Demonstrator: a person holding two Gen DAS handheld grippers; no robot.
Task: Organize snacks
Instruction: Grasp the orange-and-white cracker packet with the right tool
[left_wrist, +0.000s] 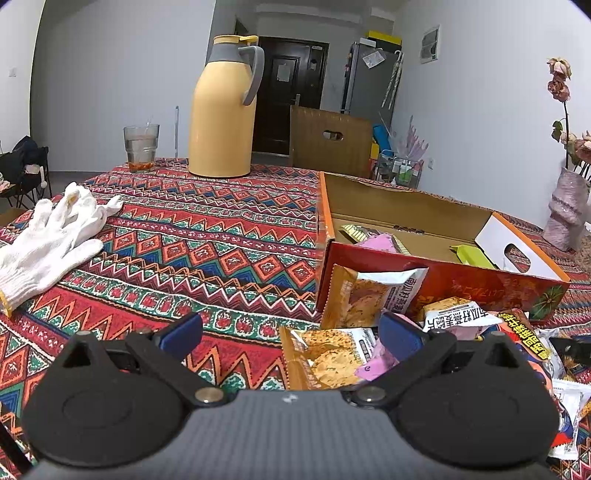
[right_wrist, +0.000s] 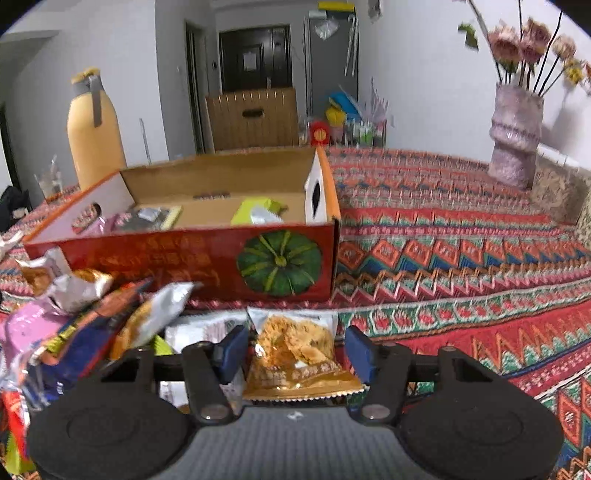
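While both views share the box: each adds its own detail.
Left claw (left_wrist: 291, 332): spread wide, holding nothing, low over the desk (left_wrist: 207, 236); a cracker pack (left_wrist: 325, 358) lies between its fingers.
Right claw (right_wrist: 295, 349): fairly wide, fingers either side of a cracker packet (right_wrist: 295, 354), not visibly pressing it.
Box (right_wrist: 184, 254): open, red with a pumpkin picture, a few snacks inside.
Snack pile (right_wrist: 74, 317): on the desk just before the box.
Left view only: white gloves (left_wrist: 51, 236), glass (left_wrist: 141, 147), the flask (left_wrist: 221, 110) whole.
Right view only: vase (right_wrist: 515, 136) with its flowers, the box floor.
Hard to tell: the right view is blurred, pack print unreadable; box contents are partly hidden by its wall.
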